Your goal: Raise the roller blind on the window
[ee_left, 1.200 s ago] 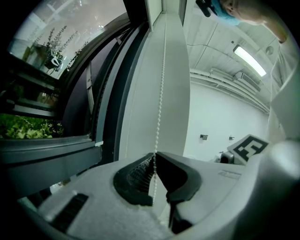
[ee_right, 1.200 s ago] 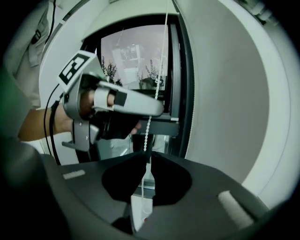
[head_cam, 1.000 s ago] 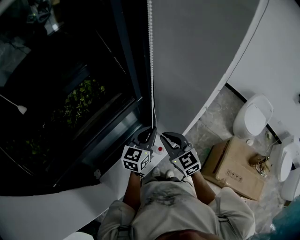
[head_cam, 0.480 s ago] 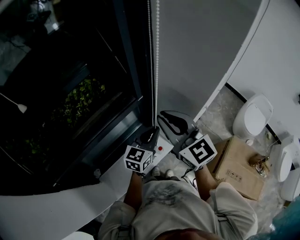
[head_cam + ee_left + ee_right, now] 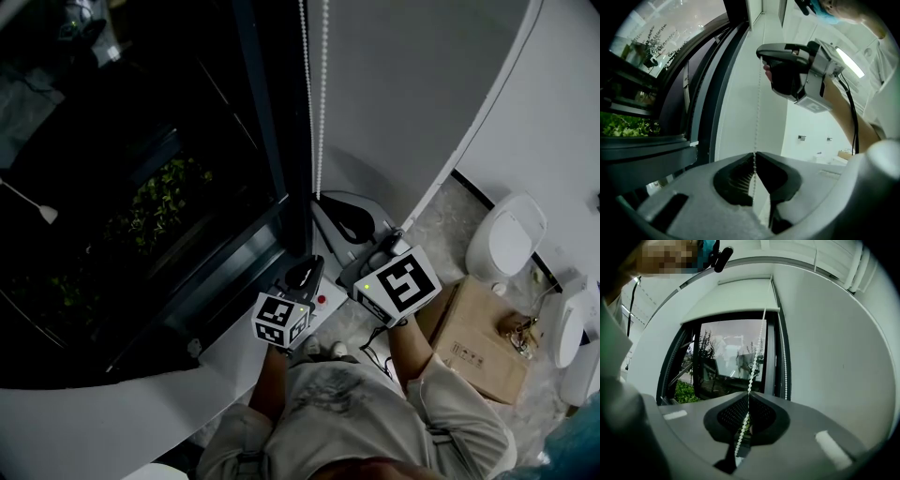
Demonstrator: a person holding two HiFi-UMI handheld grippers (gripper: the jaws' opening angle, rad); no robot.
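White bead chain (image 5: 324, 94) is clenched in the left claw (image 5: 754, 154) and, above it, the right claw (image 5: 749, 393); each pull should run straight down, keeping one grip closed.

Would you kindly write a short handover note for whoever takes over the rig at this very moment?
Left gripper: shut on the bead chain, low down.
Right gripper: shut on the same chain, higher up.
Roller blind: its lower edge sits high, leaving most of the window glass uncovered.
Left to do: pull the chain further if the blind should go fully up, then let go.
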